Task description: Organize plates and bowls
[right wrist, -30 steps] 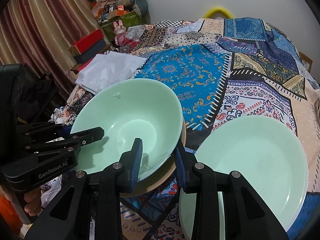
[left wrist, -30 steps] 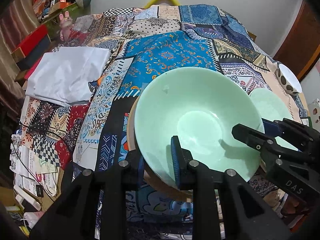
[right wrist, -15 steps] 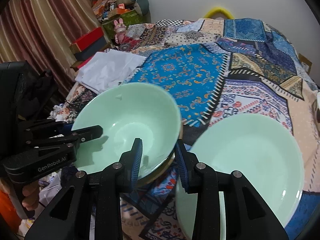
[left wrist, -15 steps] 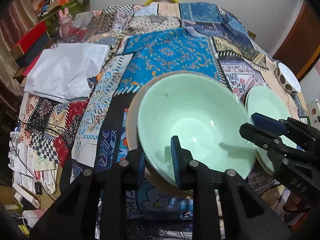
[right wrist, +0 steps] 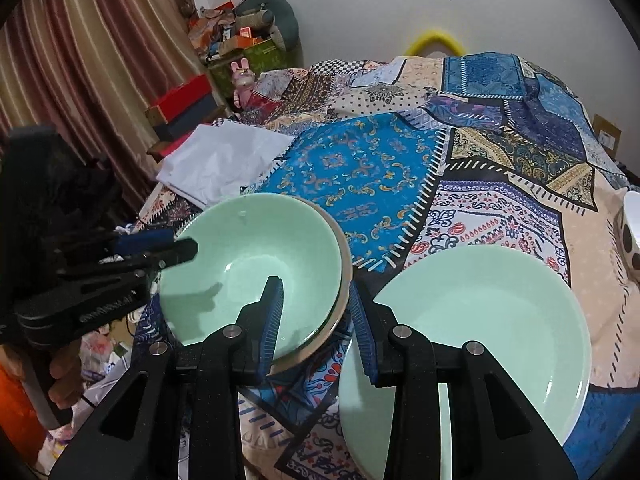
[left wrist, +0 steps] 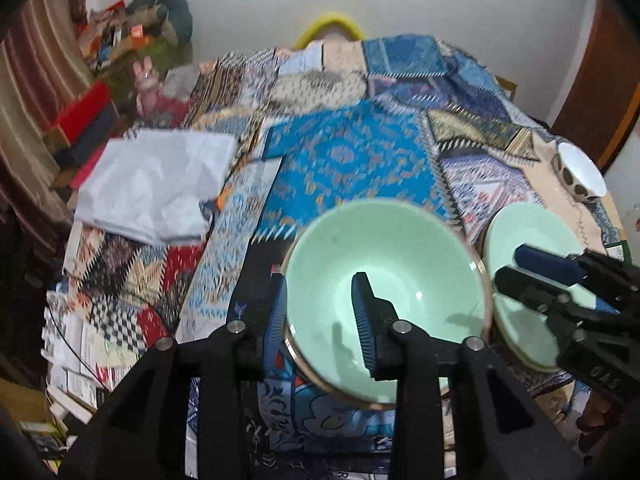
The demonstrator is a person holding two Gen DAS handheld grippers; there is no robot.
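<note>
The left claw (left wrist: 320,312), jaws just opening, straddles the green bowl (left wrist: 384,280) rim at lower centre ungripped; it is best lifted clear. The right claw (right wrist: 316,316) is parted around the rim, squeezing nothing.

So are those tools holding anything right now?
Left tool holds nothing: it just opened, the green bowl's rim loose inside it. Right tool straddles the opposite rim; grip unclear.

Pale green bowl (right wrist: 248,256) and plate (right wrist: 500,320); blue-patterned patchwork cloth (right wrist: 360,168); white sheet (right wrist: 224,160)
</note>
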